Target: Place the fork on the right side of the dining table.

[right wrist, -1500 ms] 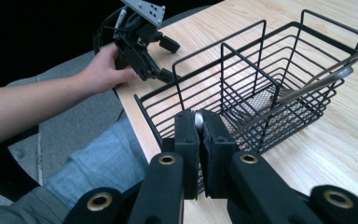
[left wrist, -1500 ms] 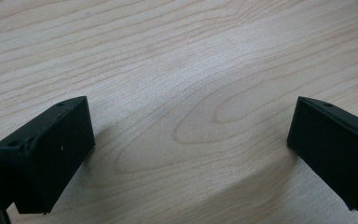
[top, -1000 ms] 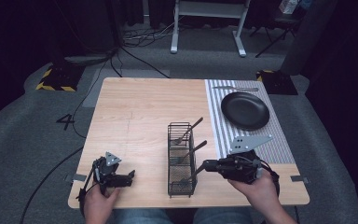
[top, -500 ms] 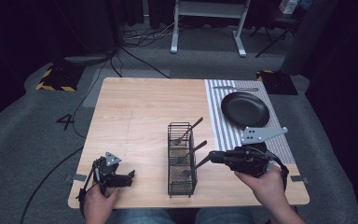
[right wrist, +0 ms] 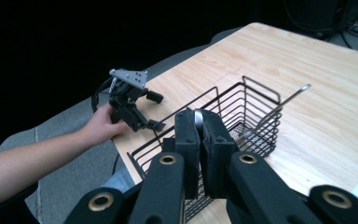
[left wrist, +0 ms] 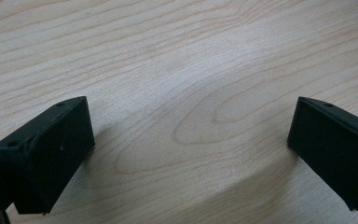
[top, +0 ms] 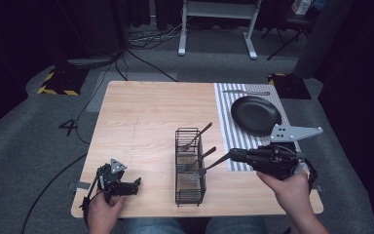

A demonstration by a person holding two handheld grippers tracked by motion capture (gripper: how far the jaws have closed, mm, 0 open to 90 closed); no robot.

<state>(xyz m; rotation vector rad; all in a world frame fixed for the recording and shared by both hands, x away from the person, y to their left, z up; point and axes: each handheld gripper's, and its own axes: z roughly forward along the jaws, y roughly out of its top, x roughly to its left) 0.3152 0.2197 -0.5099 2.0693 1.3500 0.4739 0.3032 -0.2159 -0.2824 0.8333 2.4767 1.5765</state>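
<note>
A black wire basket [top: 190,168] [right wrist: 242,116] stands near the table's front middle. Two utensils lean in it, a fork [top: 198,136] [right wrist: 279,109] at the far end and another handle [top: 202,158] behind it. My right gripper [top: 233,156] [right wrist: 199,116] hovers just right of the basket, shut on the end of a third utensil [top: 214,164] whose other end slants down beside the basket's right wall. My left gripper [top: 135,185] [left wrist: 191,135] [right wrist: 155,111] rests open on bare wood at the front left, nothing between its jaws.
A black plate [top: 255,114] lies on a striped placemat [top: 226,105] at the right, with a piece of cutlery [top: 246,91] beyond it. The table's front edge [top: 195,214] runs close under the basket and both hands.
My right gripper has moved right and away from the basket, drawing the held utensil with it. The left gripper has stayed put.
</note>
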